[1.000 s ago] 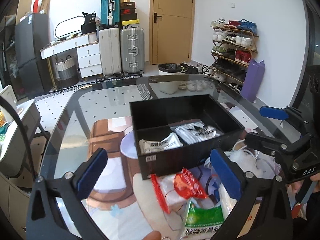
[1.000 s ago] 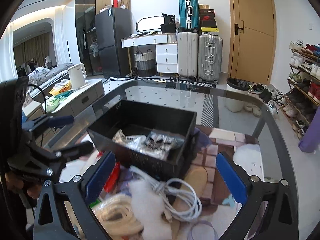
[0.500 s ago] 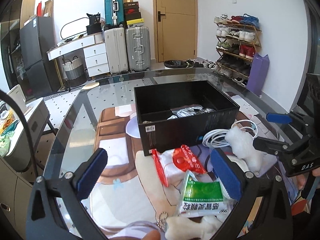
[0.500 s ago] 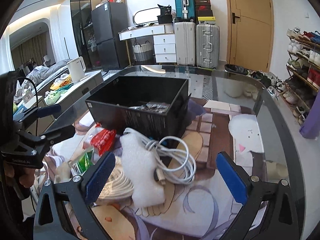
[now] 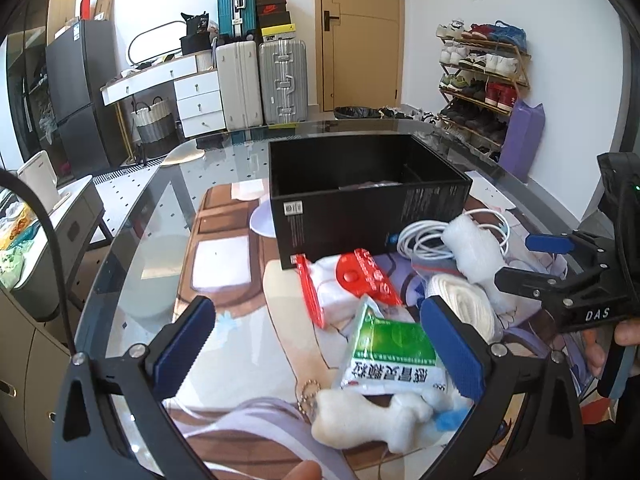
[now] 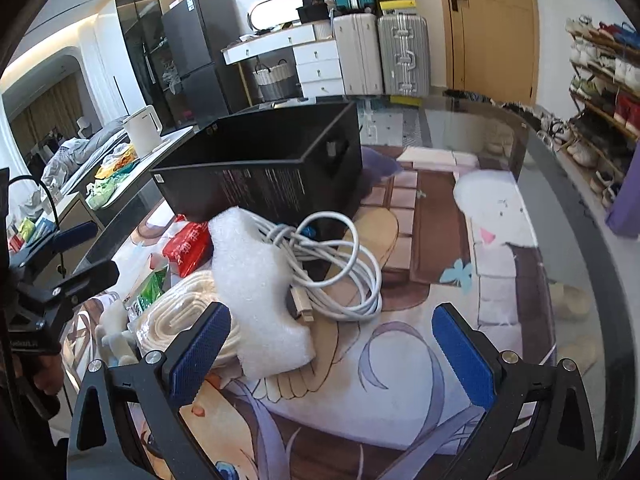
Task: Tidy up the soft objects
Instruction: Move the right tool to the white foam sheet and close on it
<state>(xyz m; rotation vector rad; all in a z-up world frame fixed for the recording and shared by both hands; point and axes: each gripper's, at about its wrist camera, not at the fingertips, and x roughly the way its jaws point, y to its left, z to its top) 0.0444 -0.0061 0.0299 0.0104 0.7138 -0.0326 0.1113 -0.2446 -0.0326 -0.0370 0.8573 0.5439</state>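
Both tongs, left [image 5: 318,346] and right [image 6: 334,346], gape wide and empty above the glass surface [image 5: 160,216]. In front of the black box [image 5: 360,204] lie foam pad [image 6: 256,288], white cable [image 6: 340,276], green sachet [image 5: 390,354], red pouch [image 5: 366,276], and what may be a plush toy [image 5: 372,420].

Foam pad [image 6: 256,292] atop white cable [image 6: 340,272]

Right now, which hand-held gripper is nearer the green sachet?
Left. The left hand-held gripper is open just over the green sachet; the right hand-held gripper is open farther off, by the foam block.
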